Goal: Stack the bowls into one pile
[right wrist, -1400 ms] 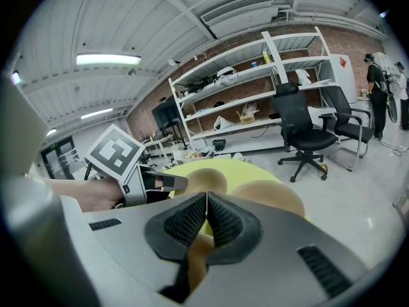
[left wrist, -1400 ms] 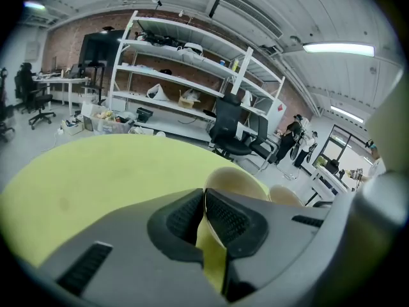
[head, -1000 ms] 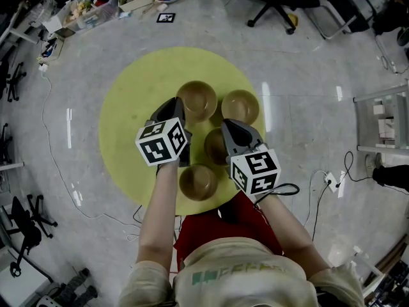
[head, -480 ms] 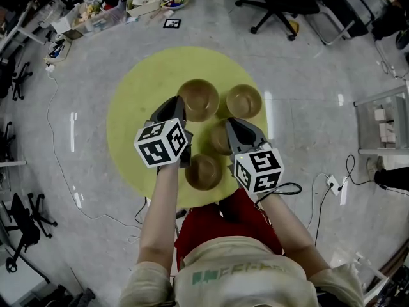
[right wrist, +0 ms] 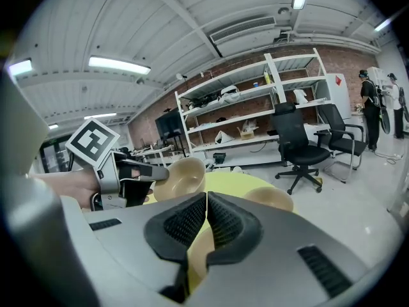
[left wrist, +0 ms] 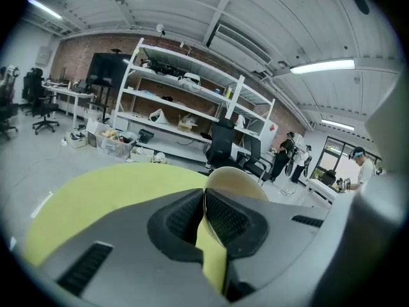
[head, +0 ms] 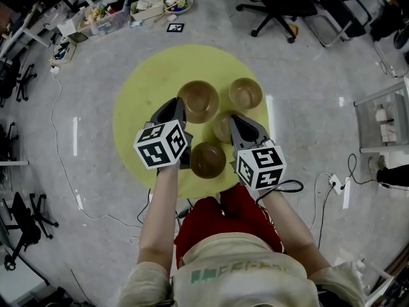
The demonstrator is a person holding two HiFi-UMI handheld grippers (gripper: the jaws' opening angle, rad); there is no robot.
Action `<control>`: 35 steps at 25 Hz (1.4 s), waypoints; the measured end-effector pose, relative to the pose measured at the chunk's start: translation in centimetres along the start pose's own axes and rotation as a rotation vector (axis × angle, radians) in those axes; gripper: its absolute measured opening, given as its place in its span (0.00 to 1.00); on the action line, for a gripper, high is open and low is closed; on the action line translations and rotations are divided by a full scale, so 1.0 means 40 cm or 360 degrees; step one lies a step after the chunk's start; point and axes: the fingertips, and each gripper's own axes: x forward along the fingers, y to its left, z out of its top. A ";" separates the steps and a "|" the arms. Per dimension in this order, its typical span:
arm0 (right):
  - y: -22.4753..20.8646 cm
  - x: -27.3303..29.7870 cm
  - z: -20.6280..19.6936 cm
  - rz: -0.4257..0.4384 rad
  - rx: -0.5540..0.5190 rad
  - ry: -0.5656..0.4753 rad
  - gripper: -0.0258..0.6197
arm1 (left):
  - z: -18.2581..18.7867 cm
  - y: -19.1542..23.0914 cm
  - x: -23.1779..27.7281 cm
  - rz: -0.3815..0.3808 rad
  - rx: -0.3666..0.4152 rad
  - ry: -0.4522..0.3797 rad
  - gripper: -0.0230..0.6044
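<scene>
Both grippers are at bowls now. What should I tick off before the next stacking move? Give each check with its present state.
1. Left gripper shut on the rim of the far-left bowl: ok.
2. Right gripper shut on the middle bowl: ok; its wall shows between the jaws.
3. Near bowl upright and empty, ready to receive another: ok.
4. Far-right bowl apart from both grippers: ok.
5. Either held bowl lifted off the yellow table: cannot tell.
</scene>
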 end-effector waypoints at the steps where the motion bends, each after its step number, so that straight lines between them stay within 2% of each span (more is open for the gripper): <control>1: 0.005 -0.008 -0.003 -0.0001 -0.0003 -0.0003 0.10 | -0.005 -0.003 -0.011 -0.0003 0.0004 0.0001 0.09; 35: 0.168 -0.244 -0.087 -0.0143 -0.0024 -0.0100 0.10 | -0.196 -0.053 -0.341 -0.0180 0.0047 0.0105 0.09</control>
